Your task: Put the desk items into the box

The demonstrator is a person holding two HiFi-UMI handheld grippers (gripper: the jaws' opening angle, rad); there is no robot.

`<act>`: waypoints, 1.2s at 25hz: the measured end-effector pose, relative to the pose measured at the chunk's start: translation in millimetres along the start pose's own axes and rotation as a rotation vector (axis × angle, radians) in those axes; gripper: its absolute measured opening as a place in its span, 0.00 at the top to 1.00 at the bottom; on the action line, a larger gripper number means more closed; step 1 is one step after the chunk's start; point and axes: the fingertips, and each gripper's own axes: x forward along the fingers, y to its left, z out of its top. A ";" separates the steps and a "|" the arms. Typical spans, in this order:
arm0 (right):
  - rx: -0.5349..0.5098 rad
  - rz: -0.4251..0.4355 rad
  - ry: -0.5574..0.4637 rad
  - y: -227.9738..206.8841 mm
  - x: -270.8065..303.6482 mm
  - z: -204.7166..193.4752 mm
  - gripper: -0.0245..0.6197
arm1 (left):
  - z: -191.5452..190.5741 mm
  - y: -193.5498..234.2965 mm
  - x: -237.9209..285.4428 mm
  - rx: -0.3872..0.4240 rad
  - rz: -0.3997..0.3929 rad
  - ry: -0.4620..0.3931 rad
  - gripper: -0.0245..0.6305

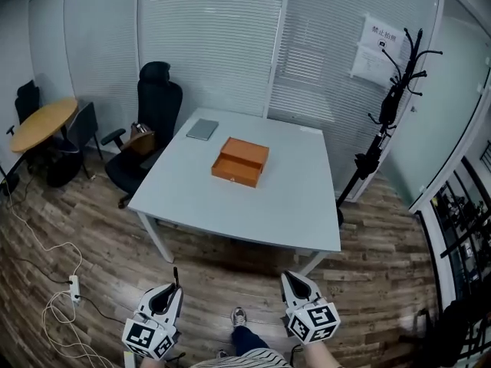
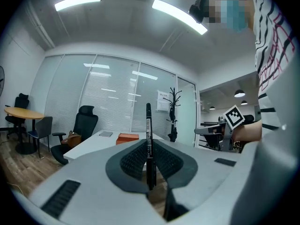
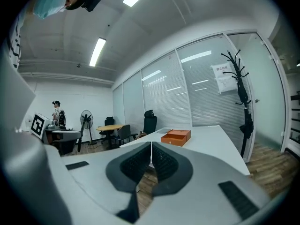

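Far from the orange cardboard box (image 1: pixel 240 162), the left gripper (image 1: pixel 170 291) is clamping a slim black pen (image 2: pixel 148 135) for delivery; the right gripper (image 1: pixel 296 280) is hanging with jaws together, empty.

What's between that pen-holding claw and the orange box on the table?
In the head view, only wooden floor and bare white tabletop separate the left gripper, shut on a black pen, from the orange box.

Label on the pen (image 2: pixel 148 135) too small to read, flat grey item (image 1: pixel 202 129) on table (image 1: pixel 291 205) too small to identify
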 end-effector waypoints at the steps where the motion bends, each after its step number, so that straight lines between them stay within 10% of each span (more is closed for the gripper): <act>1: 0.002 0.000 0.003 -2.9 7.2 -1.2 0.92 | -1.7 4.2 5.9 -0.003 0.001 0.002 0.88; 30: 0.052 0.074 0.023 -117.6 263.4 46.3 0.92 | 20.3 134.5 257.1 -0.029 0.045 0.036 0.88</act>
